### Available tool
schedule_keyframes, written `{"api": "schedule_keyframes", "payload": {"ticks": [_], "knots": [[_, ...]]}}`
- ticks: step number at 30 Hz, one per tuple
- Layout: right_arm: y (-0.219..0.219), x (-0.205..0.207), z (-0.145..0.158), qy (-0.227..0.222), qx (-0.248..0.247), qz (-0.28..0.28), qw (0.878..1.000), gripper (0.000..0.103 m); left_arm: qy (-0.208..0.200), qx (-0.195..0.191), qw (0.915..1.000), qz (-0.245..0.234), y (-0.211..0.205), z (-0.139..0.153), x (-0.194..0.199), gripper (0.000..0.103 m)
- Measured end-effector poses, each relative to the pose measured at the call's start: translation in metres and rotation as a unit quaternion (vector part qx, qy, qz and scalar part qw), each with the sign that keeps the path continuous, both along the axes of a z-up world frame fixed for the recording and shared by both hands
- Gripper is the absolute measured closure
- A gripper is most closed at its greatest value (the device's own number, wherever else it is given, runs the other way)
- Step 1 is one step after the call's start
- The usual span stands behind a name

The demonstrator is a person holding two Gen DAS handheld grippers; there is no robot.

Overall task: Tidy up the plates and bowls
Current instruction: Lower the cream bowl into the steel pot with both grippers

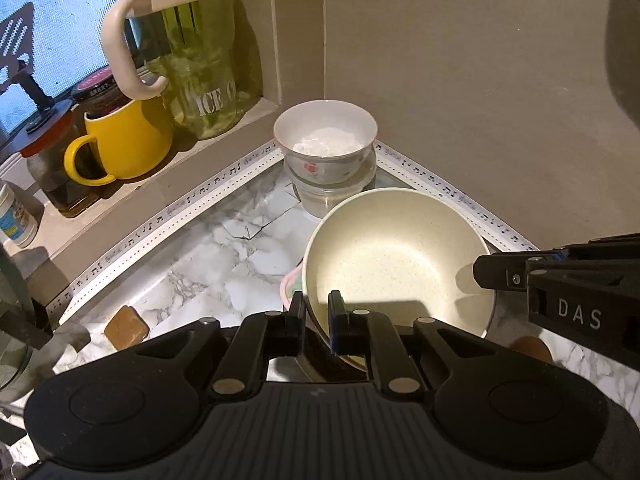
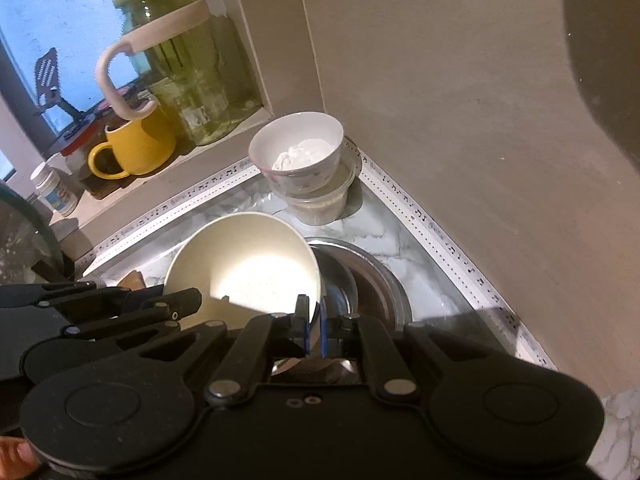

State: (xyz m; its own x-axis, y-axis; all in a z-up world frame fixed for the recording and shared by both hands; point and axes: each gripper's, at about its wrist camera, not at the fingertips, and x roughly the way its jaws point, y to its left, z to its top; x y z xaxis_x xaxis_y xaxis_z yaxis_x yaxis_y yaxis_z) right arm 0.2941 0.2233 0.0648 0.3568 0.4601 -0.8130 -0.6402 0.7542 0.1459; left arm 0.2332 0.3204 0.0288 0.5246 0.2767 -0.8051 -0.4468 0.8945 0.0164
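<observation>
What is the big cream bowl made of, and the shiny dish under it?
The cream bowl looks like matte plastic or a wheat-straw mix, because tiny specks dot its dull inside; it could be ceramic. The shiny dish looks like polished metal, probably steel: grey and mirror-like, with reflections on its rim.

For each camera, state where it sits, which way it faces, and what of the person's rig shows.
Left wrist: on the left gripper, facing down toward the counter corner; right gripper enters from the right.
Right wrist: on the right gripper, same corner; left gripper and a fingertip show.
Shared: cream speckled bowl, pinched by both; white bowl of powder; yellow mug.
</observation>
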Motion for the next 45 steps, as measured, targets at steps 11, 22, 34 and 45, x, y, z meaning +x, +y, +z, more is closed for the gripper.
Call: {"api": "schedule_keyframes", "payload": {"ticks": [11, 22, 34, 45], "knots": [[0.011, 0.021, -0.024, 0.023, -0.015, -0.005, 1.000, 0.097, 0.020, -0.009, 0.9998, -0.001, 0.013, -0.024, 0.024, 0.093], [0.014, 0.027, -0.041, 0.038, -0.029, -0.003, 0.999, 0.097, 0.040, -0.004, 0.9991, -0.009, 0.017, -0.042, 0.034, 0.093], [0.016, 0.029, -0.052, 0.049, -0.035, -0.002, 0.998, 0.096, 0.052, 0.015, 0.9984, -0.019, 0.019, -0.051, 0.040, 0.093], [0.017, 0.031, -0.058, 0.053, -0.038, -0.004, 0.998, 0.096, 0.059, 0.041, 0.9969, -0.033, 0.016, -0.053, 0.040, 0.093]]}}
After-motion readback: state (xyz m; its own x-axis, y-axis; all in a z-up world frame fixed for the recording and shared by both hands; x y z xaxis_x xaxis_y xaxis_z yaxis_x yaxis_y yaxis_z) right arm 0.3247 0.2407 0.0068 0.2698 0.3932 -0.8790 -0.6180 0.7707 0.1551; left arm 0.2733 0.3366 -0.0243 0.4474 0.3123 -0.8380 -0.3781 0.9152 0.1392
